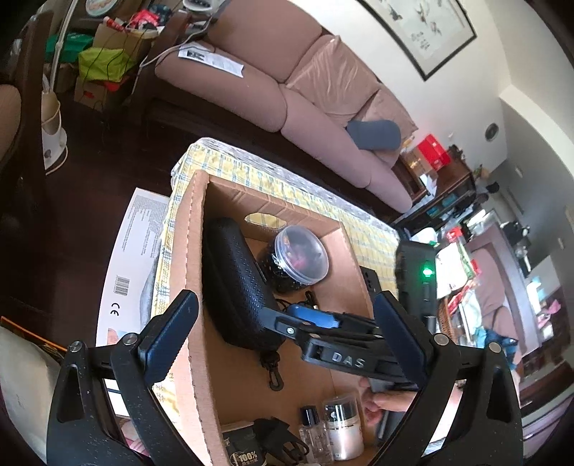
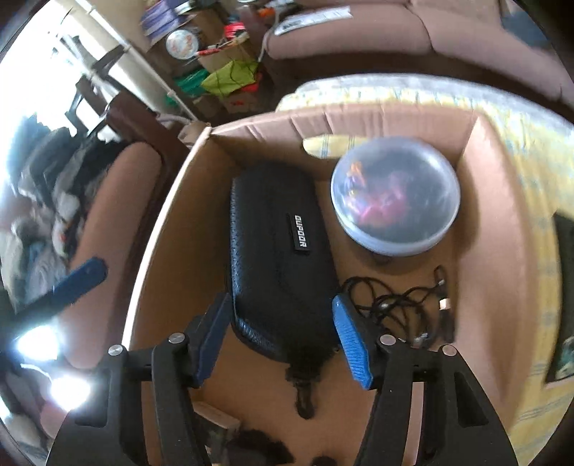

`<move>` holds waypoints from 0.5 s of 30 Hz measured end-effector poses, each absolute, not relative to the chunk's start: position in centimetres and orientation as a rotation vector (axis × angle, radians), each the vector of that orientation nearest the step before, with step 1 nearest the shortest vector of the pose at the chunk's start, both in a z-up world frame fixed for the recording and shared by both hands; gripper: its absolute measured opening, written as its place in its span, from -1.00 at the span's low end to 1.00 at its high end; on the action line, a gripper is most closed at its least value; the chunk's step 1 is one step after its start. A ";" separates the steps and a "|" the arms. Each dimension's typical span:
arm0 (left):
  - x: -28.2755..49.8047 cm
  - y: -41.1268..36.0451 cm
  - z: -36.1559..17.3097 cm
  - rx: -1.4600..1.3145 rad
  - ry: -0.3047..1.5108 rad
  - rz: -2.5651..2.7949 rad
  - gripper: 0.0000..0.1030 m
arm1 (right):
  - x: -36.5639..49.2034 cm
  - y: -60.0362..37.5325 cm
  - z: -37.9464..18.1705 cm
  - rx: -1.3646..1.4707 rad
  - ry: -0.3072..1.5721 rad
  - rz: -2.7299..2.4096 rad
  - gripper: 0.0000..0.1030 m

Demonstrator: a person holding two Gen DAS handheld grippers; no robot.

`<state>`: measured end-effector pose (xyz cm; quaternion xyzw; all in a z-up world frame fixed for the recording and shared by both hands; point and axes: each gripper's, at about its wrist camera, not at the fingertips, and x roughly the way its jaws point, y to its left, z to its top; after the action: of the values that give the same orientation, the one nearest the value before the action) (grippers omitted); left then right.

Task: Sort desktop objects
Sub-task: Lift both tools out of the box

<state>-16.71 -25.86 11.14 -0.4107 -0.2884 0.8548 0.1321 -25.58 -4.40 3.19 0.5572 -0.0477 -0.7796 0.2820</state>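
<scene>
Hovering over the cardboard box [image 2: 172, 229], the right gripper [image 2: 283, 340] has its jaws parted with the near end of the black zip case [image 2: 280, 251] between them, apparently not pressed. That case lies along the box's left wall, beside the clear-lidded tub [image 2: 394, 195] in the far right corner. The left gripper [image 1: 283, 340] gapes wide, empty, straddling that wall. This looks like a release; next, lift clear and fetch another item.

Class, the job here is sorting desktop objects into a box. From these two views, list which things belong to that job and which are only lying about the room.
Part of the job:
cardboard box
black case
clear tub
black cable
small bottles
right gripper, open
left gripper, open

Lying about:
sofa
framed picture
red box
</scene>
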 end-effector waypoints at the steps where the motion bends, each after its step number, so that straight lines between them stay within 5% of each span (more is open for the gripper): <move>1: -16.7 -25.9 11.2 -1.190 -0.840 2.479 0.90 | -25.7 -4.4 2.9 1.500 -0.142 -2.085 0.24; 5: -16.8 -25.9 11.2 -1.183 -0.847 2.460 0.90 | -25.7 -5.1 2.6 1.505 -0.142 -2.081 0.37; 15: -16.7 -25.3 11.2 -1.176 -0.844 2.455 0.91 | -24.8 -8.4 2.5 1.510 -0.169 -1.984 0.33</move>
<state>-16.73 -25.31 11.25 -0.4083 -0.2931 0.8522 0.1451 -24.84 -8.40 2.49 0.5731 -0.0643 -0.7535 0.3157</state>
